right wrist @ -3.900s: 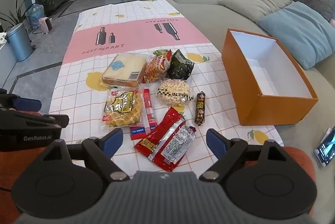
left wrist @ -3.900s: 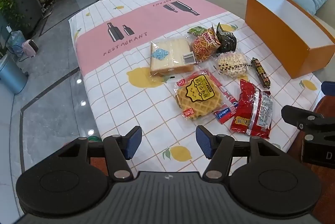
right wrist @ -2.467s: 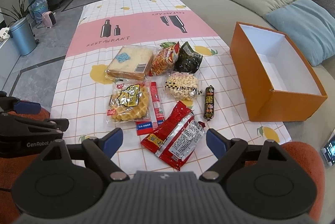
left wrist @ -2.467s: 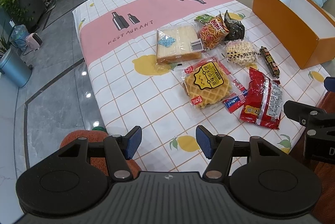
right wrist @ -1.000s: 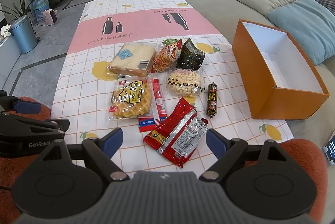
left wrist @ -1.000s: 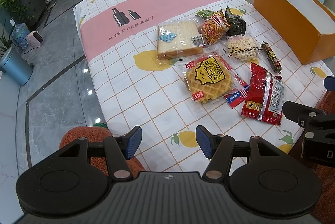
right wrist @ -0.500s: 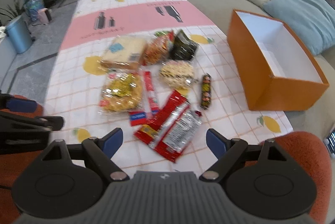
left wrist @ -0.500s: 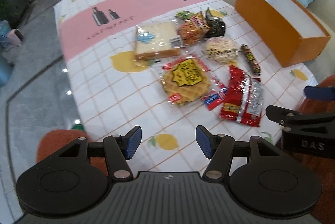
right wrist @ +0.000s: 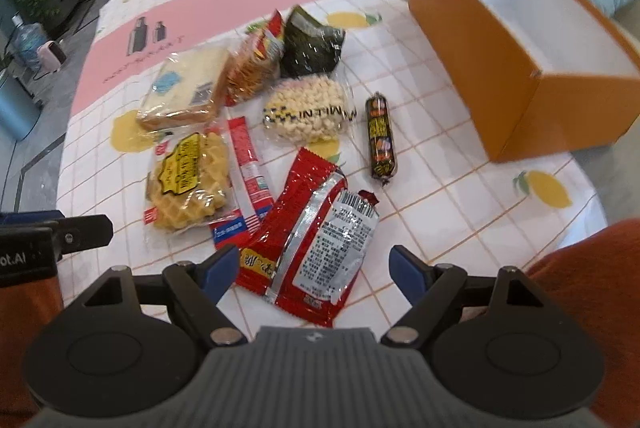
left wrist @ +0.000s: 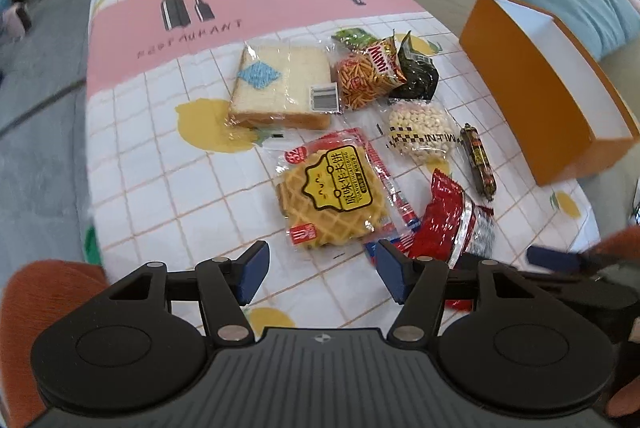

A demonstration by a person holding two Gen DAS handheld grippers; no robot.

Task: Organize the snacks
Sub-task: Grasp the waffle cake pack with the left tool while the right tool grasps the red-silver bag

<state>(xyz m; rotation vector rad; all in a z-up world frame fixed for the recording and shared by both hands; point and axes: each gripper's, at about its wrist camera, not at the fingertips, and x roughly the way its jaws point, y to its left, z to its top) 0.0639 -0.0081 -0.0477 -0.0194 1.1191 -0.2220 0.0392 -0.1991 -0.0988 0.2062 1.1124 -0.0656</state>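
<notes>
Snacks lie clustered mid-frame on the checked tablecloth (right wrist: 460,188): a red packet (right wrist: 310,240) lowest, a waffle pack (right wrist: 188,180) at its left, a sausage stick (right wrist: 380,136) at its right, and bread (right wrist: 184,90) above. The orange box (right wrist: 516,40) stands open at upper right. The right gripper (right wrist: 310,272) hangs wide open with the red packet's near end between its fingers. The left gripper (left wrist: 318,268) gapes empty just below the waffle pack.
</notes>
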